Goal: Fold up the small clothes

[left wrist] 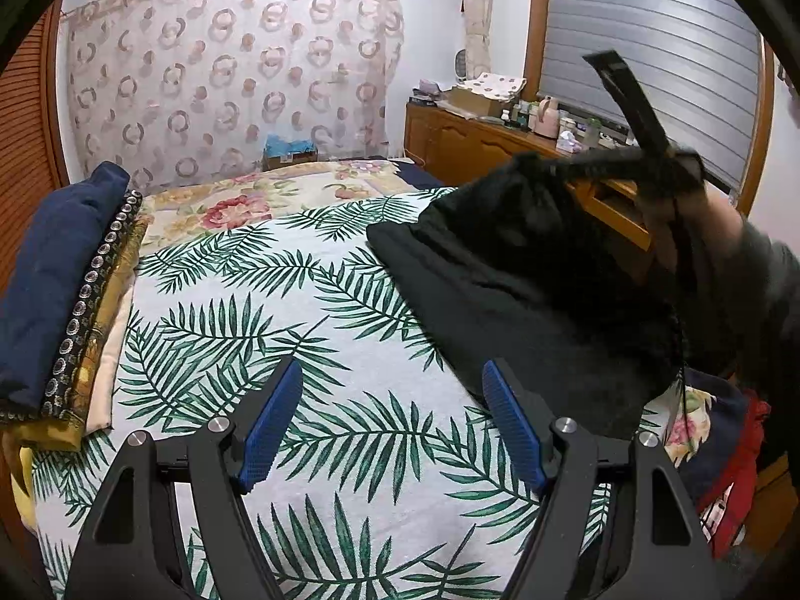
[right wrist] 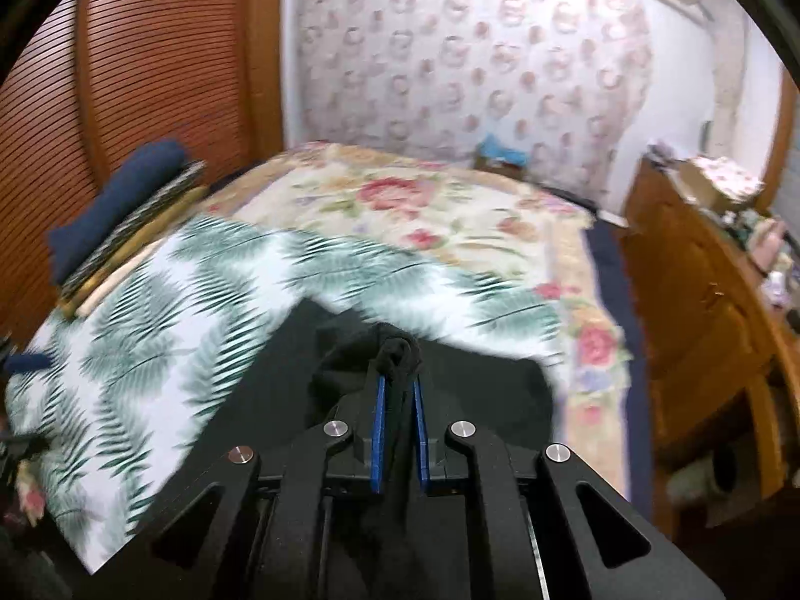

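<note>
One black garment (right wrist: 280,375) is hanging from the right gripper's (right wrist: 397,350) pinching fingers over the bed (left wrist: 350,230); left gripper (left wrist: 392,375) fingers are gaping wide, empty; one folded stack (left wrist: 65,290) is sitting at the bed's left edge.

1. The black garment (right wrist: 465,390), pinched between the pads of the right gripper (right wrist: 398,345), is soft matt cloth.
2. The pads (left wrist: 272,425) of the left gripper (left wrist: 392,375) are blue with a fine ribbed texture; its arms look like matt black plastic with shiny metal pins.
3. The leaf-print sheet (left wrist: 280,330) beneath the left gripper is matt woven cloth.
4. The cabinet (left wrist: 465,142) far ahead of the left gripper, to its right, is glossy varnished wood.
</note>
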Available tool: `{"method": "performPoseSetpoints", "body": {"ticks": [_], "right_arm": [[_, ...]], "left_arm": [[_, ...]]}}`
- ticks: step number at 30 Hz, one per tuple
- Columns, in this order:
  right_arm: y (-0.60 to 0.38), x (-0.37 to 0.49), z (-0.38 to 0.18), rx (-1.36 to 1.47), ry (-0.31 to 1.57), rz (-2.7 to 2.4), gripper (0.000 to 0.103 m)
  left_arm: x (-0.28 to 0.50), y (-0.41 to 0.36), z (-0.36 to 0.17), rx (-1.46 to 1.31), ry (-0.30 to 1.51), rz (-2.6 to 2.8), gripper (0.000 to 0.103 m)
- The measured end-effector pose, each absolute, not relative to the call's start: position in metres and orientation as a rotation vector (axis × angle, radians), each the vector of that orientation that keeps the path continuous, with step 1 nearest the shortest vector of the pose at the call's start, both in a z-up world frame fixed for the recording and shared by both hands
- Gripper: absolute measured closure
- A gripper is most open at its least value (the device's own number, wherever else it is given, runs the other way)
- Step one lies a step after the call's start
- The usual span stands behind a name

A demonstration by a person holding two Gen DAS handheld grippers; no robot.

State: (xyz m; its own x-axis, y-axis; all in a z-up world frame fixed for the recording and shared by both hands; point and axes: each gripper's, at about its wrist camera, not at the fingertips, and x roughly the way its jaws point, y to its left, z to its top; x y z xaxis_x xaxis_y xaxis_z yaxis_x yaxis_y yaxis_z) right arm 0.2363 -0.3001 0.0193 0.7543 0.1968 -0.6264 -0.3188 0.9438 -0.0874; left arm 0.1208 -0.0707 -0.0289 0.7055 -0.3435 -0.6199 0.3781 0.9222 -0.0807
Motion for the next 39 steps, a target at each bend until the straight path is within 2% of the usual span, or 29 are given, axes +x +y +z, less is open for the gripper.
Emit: {"method": "performPoseSetpoints", "body": {"ticks": [6,8,10,12,19,26,27,29,31,39], "right_arm": [[-0.329,0.28,0.013,-0.194,0.719,0.106,0.093],[-0.332,0.293,0.005,-0.185,0.755,0.053,0.09],[-0.333,0.303,-0.001,-0.185,0.775,0.005,0.063],[-0.338,0.305,-0.001,-0.155,0.766,-0.053,0.048],[-0.346,0.256,0.004,-0.027,0.75,0.115,0.046],[-0.321,0.199,-0.026,-0.046,0.813,0.268,0.047],[-0.32,0.199,-0.029,-0.04,0.815,0.269,0.047],[-0.318,0.203,-0.032,-0.039,0.812,0.266,0.064],[-0.327,0.206,-0.03,-0.015,0.816,0.279,0.101],[-0.382,0.197,-0.025,0.029,0.746,0.06,0.101]], "left_arm": [[0.122,-0.074,-0.032,0.057,0.688,-0.402,0.028],[0.122,-0.076,-0.035,0.061,0.695,-0.405,0.028],[0.122,-0.078,-0.038,0.065,0.703,-0.408,0.028],[0.121,-0.081,-0.04,0.068,0.71,-0.413,0.028],[0.122,-0.095,-0.052,0.07,0.74,-0.444,0.028],[0.124,-0.113,-0.064,0.069,0.775,-0.476,0.028],[0.124,-0.116,-0.064,0.07,0.78,-0.479,0.028],[0.123,-0.12,-0.065,0.077,0.783,-0.483,0.028],[0.122,-0.123,-0.067,0.086,0.789,-0.485,0.028],[0.115,-0.13,-0.072,0.081,0.808,-0.512,0.028]]}}
